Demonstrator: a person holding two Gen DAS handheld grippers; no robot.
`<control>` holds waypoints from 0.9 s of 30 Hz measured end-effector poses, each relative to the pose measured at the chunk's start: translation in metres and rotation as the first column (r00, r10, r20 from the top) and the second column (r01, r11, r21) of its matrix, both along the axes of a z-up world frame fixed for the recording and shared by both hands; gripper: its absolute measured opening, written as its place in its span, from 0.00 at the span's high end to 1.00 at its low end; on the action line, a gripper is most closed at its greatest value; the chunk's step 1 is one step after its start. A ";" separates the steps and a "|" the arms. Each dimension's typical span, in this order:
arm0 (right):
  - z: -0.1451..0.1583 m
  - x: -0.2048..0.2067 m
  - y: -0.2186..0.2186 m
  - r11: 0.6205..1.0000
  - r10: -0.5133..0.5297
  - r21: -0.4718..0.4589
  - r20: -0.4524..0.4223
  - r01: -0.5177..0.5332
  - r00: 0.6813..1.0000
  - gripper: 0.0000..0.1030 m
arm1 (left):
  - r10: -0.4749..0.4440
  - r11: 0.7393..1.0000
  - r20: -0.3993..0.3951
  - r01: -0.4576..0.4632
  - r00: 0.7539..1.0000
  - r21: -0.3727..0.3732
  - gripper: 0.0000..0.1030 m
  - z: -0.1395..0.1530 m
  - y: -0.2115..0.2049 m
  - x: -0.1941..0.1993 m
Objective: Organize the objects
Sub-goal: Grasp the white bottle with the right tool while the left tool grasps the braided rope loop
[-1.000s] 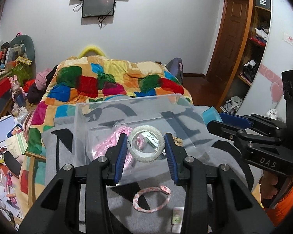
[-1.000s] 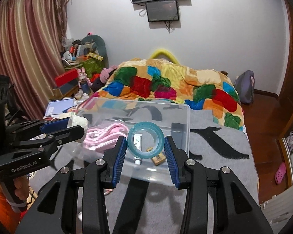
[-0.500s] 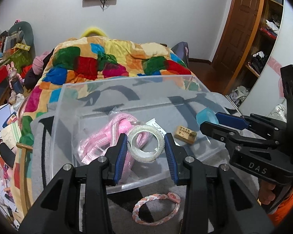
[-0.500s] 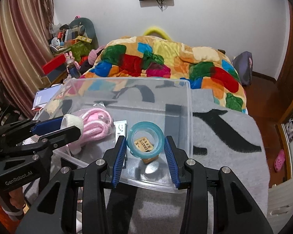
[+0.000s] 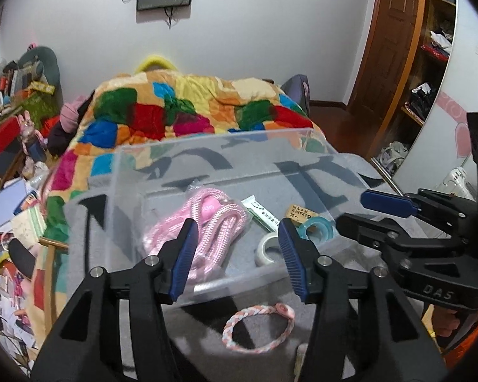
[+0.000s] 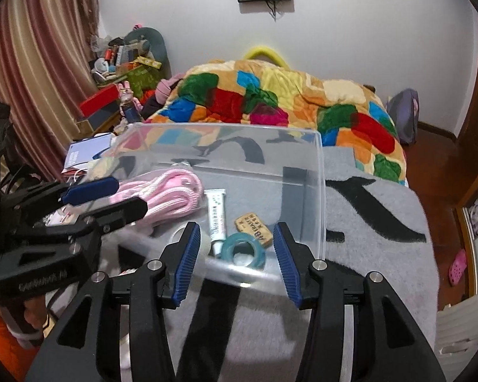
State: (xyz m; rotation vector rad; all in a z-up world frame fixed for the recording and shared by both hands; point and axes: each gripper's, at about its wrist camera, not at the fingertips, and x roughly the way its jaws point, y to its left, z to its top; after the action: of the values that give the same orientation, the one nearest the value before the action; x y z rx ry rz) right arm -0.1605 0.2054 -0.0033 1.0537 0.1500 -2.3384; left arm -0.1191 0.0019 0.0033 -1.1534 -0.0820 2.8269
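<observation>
A clear plastic box [image 5: 207, 156] [image 6: 318, 172] stands on the grey blanket. In it lie a pink rope [image 5: 204, 222] [image 6: 172, 194], a white tape roll [image 5: 267, 248], a blue tape roll [image 5: 317, 227] [image 6: 243, 250], a small tube [image 6: 216, 218] and a brown eraser [image 5: 302, 213] [image 6: 253, 227]. My left gripper [image 5: 237, 259] is open and empty above the box's near wall. My right gripper [image 6: 234, 262] is open and empty just above the blue roll. A braided pink-and-white bracelet [image 5: 258, 328] lies on the blanket in front of the box.
A patchwork quilt [image 5: 181, 111] covers the bed behind the box. Cluttered shelves and books [image 5: 12, 197] stand at the left. A wooden door and open shelving [image 5: 398, 47] are at the right. A pink slipper [image 6: 459, 262] lies on the floor.
Both grippers have opened and let go of their tape rolls. The white roll and the blue roll now lie inside the box near its front wall.
</observation>
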 end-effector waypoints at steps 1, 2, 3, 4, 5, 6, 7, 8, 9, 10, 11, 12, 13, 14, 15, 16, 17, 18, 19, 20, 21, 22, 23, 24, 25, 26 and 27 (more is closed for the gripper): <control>0.002 0.005 0.000 1.000 0.005 -0.003 -0.007 -0.005 1.000 0.56 | 0.001 1.000 -0.008 -0.001 1.000 -0.003 0.45 0.002 -0.001 0.004; 0.004 0.013 0.001 1.000 0.015 -0.009 -0.014 -0.015 1.000 0.55 | 0.002 1.000 -0.018 -0.002 1.000 -0.006 0.44 0.004 -0.003 0.010; 0.005 0.019 0.002 1.000 0.025 -0.013 -0.016 -0.025 1.000 0.55 | 0.003 1.000 -0.027 -0.003 1.000 -0.009 0.41 0.006 -0.004 0.016; 0.005 0.026 0.001 0.999 0.038 -0.014 -0.014 -0.039 0.999 0.54 | 0.006 1.000 -0.034 -0.007 0.999 -0.014 0.40 0.007 -0.006 0.023; 0.004 0.032 0.000 0.999 0.051 -0.015 -0.007 -0.051 0.999 0.54 | 0.008 1.000 -0.036 -0.009 0.999 -0.017 0.40 0.008 -0.008 0.029; 0.002 0.037 -0.001 0.998 0.062 -0.016 0.000 -0.062 0.998 0.54 | 0.010 1.000 -0.035 -0.011 0.999 -0.019 0.40 0.007 -0.010 0.034; -0.003 0.044 -0.004 0.997 0.079 -0.016 0.016 -0.079 0.997 0.54 | 0.013 1.000 -0.032 -0.014 0.999 -0.019 0.40 0.006 -0.012 0.041; -0.006 0.048 -0.006 0.996 0.088 -0.015 0.026 -0.088 0.996 0.54 | 0.017 1.000 -0.027 -0.018 0.999 -0.021 0.40 0.004 -0.015 0.046; -0.012 0.053 -0.010 0.994 0.106 -0.015 0.046 -0.105 0.993 0.54 | 0.022 0.999 -0.021 -0.022 1.000 -0.023 0.40 0.002 -0.016 0.050; -0.016 0.057 -0.014 0.993 0.120 -0.019 0.065 -0.119 0.991 0.54 | 0.025 0.999 -0.014 -0.026 1.000 -0.026 0.40 -0.001 -0.018 0.054; -0.024 0.061 -0.019 0.990 0.139 -0.030 0.097 -0.137 0.985 0.54 | 0.029 0.999 -0.004 -0.029 1.000 -0.032 0.40 -0.004 -0.020 0.058; -0.028 0.064 -0.022 0.988 0.151 -0.035 0.115 -0.148 0.982 0.54 | 0.031 0.999 0.003 -0.031 1.000 -0.037 0.40 -0.008 -0.021 0.061; -0.034 0.067 -0.025 0.987 0.161 -0.038 0.132 -0.157 0.978 0.54 | 0.032 0.999 0.016 -0.031 0.999 -0.044 0.40 -0.012 -0.022 0.064; -0.041 0.071 -0.031 0.985 0.174 -0.031 0.150 -0.172 0.973 0.54 | 0.031 0.998 0.024 -0.030 0.999 -0.048 0.40 -0.015 -0.022 0.065; -0.045 0.073 -0.034 0.984 0.180 -0.025 0.158 -0.178 0.971 0.54 | 0.029 0.998 0.035 -0.027 0.999 -0.050 0.40 -0.020 -0.022 0.066; -0.049 0.075 -0.036 0.983 0.184 -0.019 0.168 -0.184 0.969 0.54 | 0.025 0.999 0.047 -0.023 0.999 -0.048 0.40 -0.024 -0.023 0.067; -0.054 0.077 -0.039 0.981 0.191 -0.013 0.180 -0.191 0.965 0.54 | 0.023 0.999 0.057 -0.020 0.998 -0.045 0.40 -0.028 -0.021 0.070; -0.058 0.079 -0.040 0.981 0.194 -0.008 0.187 -0.196 0.963 0.54 | 0.021 0.999 0.068 -0.018 0.997 -0.044 0.40 -0.032 -0.021 0.070; -0.062 0.081 -0.041 0.980 0.195 0.001 0.192 -0.199 0.962 0.54 | 0.021 0.999 0.081 -0.017 0.996 -0.042 0.40 -0.037 -0.020 0.069; -0.065 0.081 -0.039 0.980 0.196 0.006 0.194 -0.201 0.961 0.54 | 0.021 0.999 0.098 -0.017 0.995 -0.038 0.40 -0.042 -0.020 0.067; -0.067 0.082 -0.037 0.979 0.201 0.000 0.199 -0.205 0.959 0.54 | 0.021 0.999 0.114 -0.017 0.993 -0.031 0.40 -0.047 -0.019 0.065; -0.068 0.082 -0.034 0.979 0.201 -0.007 0.201 -0.204 0.959 0.57 | 0.018 1.000 0.126 -0.016 0.992 -0.023 0.40 -0.051 -0.018 0.063; -0.068 0.083 -0.030 0.980 0.195 -0.011 0.195 -0.196 0.961 0.65 | 0.016 1.000 0.135 -0.014 0.991 -0.016 0.40 -0.053 -0.016 0.061; -0.068 0.083 -0.028 0.981 0.191 -0.006 0.190 -0.194 0.963 0.69 | 0.013 1.000 0.140 -0.012 0.990 -0.010 0.40 -0.055 -0.014 0.058; -0.069 0.083 -0.025 0.982 0.186 0.002 0.186 -0.190 0.965 0.74 | 0.009 1.000 0.142 -0.008 0.990 -0.005 0.40 -0.055 -0.012 0.056; -0.069 0.083 -0.020 0.984 0.172 0.011 0.179 -0.177 0.969 0.74 | 0.000 1.000 0.139 -0.001 0.990 0.003 0.40 -0.054 -0.008 0.055; -0.069 0.082 -0.017 0.986 0.165 0.010 0.173 -0.169 0.971 0.74 | -0.009 1.000 0.133 0.008 0.991 0.009 0.40 -0.053 -0.004 0.054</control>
State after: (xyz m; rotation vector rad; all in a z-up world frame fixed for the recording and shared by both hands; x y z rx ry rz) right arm -0.0784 0.1884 -0.0725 1.2017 0.1942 -2.0901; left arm -0.0656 -0.0022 -0.0496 -1.3365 -0.0972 2.7364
